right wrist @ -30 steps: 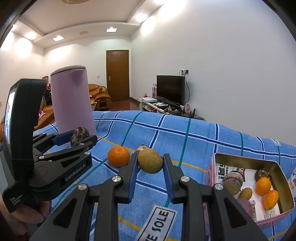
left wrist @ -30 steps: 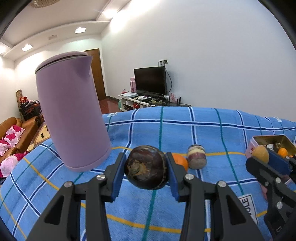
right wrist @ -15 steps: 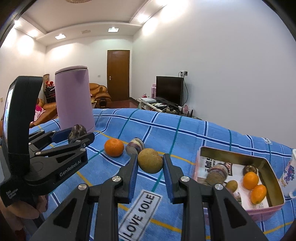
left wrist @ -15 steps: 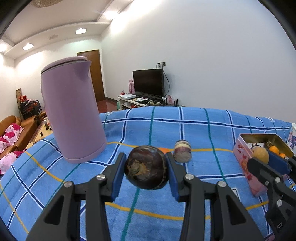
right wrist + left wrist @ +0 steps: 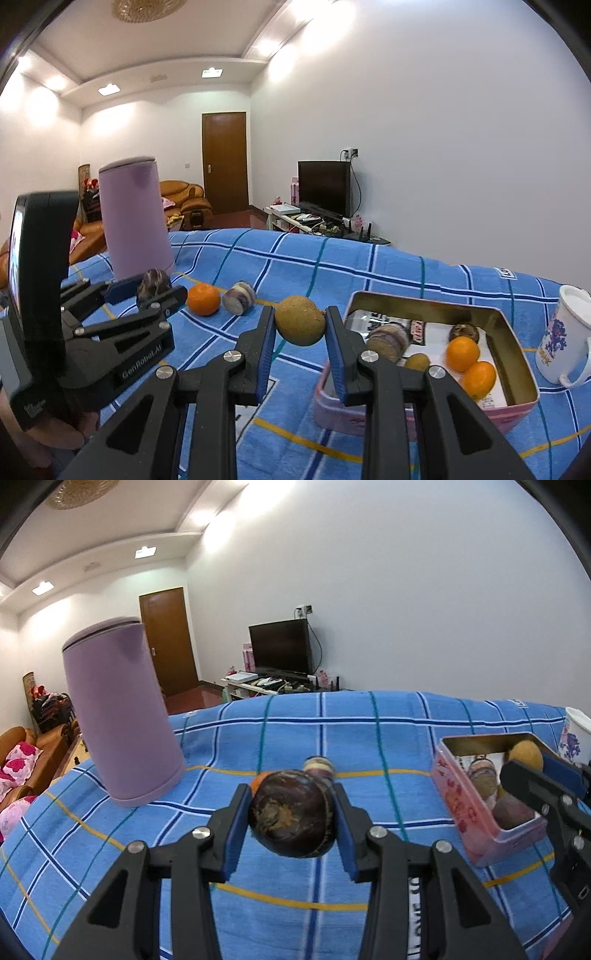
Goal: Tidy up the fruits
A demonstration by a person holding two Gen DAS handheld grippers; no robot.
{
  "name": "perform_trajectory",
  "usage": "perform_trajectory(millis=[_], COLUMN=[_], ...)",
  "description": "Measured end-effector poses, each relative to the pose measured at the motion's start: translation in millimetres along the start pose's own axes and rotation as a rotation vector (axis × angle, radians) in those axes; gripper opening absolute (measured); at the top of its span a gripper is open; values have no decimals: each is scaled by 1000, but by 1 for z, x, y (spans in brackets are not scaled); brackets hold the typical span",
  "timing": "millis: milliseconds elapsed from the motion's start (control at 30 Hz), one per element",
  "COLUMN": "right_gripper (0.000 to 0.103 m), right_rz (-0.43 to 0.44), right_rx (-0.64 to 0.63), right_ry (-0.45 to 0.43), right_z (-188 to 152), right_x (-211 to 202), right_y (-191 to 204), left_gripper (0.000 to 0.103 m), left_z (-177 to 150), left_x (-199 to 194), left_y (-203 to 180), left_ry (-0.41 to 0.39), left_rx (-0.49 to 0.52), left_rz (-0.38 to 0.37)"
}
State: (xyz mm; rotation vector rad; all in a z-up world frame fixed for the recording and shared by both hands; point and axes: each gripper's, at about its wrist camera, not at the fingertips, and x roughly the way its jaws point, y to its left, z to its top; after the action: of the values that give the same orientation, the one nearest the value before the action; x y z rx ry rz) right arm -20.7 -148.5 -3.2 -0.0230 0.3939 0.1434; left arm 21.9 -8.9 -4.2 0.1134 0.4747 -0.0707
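Observation:
My left gripper (image 5: 291,821) is shut on a dark purple round fruit (image 5: 291,812), held above the blue checked cloth; it also shows in the right wrist view (image 5: 153,284). My right gripper (image 5: 300,326) is shut on a brown round fruit (image 5: 300,320), held just left of the pink tin box (image 5: 517,402); it shows in the left wrist view (image 5: 524,755) over the box (image 5: 465,812). The box holds oranges (image 5: 461,353) and several other fruits. An orange (image 5: 202,299) and a striped purple fruit (image 5: 240,297) lie on the cloth.
A tall lilac kettle (image 5: 118,716) stands at the back left of the table. A white flowered mug (image 5: 563,338) stands right of the box. A "LOVE SOLE" label lies on the cloth near me. A sofa, door and TV are beyond.
Both grippers have moved right with their fruits. The right gripper now sits at the tin box's left edge; the kettle has slipped further left in both views.

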Motion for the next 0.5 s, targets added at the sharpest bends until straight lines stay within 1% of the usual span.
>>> perform_trajectory(millis=[167, 500], right_gripper=[29, 29], right_rz=[-12, -63], right_rx=[23, 57], right_ry=[-26, -59], right_z=[3, 5], right_x=[-10, -26], right_y=[-18, -61], left_gripper=[45, 45], left_z=[4, 16], left_x=[-3, -7], left_y=[-21, -59], left_ry=[-7, -17], left_rx=[33, 55], left_rz=[-18, -72])
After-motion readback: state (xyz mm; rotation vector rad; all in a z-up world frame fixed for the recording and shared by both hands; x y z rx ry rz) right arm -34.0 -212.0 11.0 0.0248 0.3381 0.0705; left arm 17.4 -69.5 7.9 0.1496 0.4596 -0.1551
